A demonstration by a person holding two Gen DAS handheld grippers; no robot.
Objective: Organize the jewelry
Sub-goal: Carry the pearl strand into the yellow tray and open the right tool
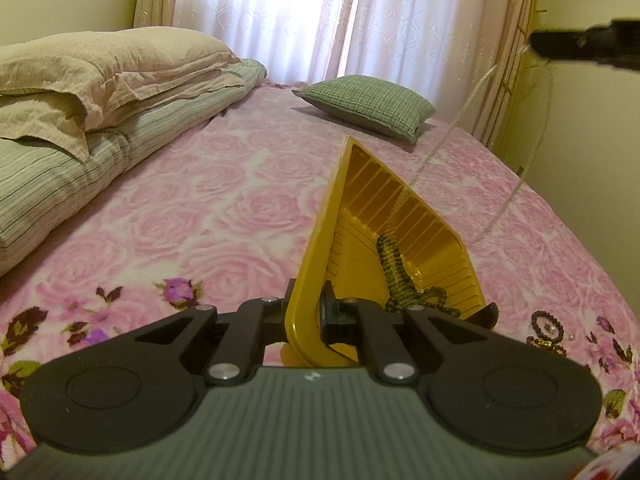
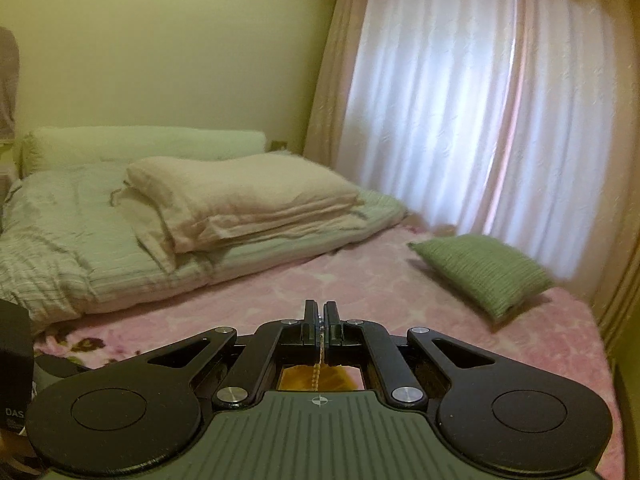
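Clamped tight on the near rim of the yellow tray [image 1: 404, 236], left tongs [image 1: 306, 312], tipping it up off the pink bed [image 1: 208, 200], dark beads [image 1: 394, 268] piled low inside. Farther right and high, right tongs [image 1: 538, 45] pinched shut on a thin chain [image 1: 448, 136]. Hanging long and slanted, down to the tray. More beads [image 1: 546, 330] just right, on the bed.

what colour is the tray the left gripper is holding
Yellow; the tray shows best in the left wrist view.
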